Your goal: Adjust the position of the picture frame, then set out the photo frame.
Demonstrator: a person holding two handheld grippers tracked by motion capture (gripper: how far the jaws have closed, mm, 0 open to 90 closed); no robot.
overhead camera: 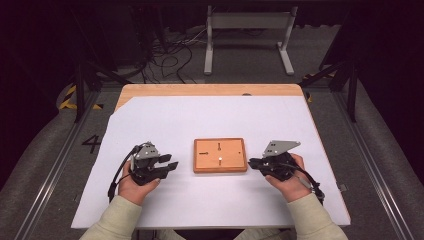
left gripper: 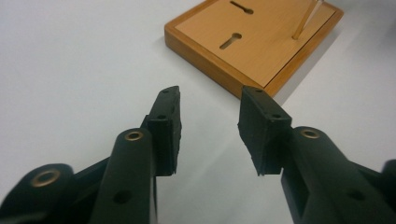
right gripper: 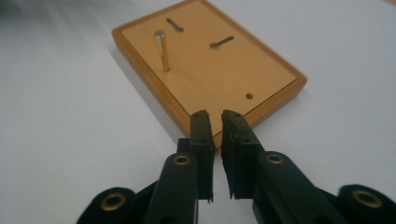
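A flat wooden board (overhead camera: 232, 150) with two keyhole slots lies in the middle of the white sheet. A thin metal pin (right gripper: 162, 51) stands in it, leaning a little. My left gripper (overhead camera: 174, 161) rests to the left of the board, pointing at it. In the left gripper view its jaws (left gripper: 211, 93) stand well apart with nothing between them, and the board's corner (left gripper: 261, 42) lies just beyond. My right gripper (overhead camera: 250, 162) sits at the board's right edge. Its jaws (right gripper: 215, 114) are a narrow gap apart and hold nothing, with their tips over the board's near edge (right gripper: 205, 65).
A white sheet (overhead camera: 210, 115) covers most of the wooden table (overhead camera: 210, 90). Beyond the table's far edge are a white metal stand (overhead camera: 248, 30) and loose cables (overhead camera: 170, 55) on the floor. Black frame legs stand at both far corners.
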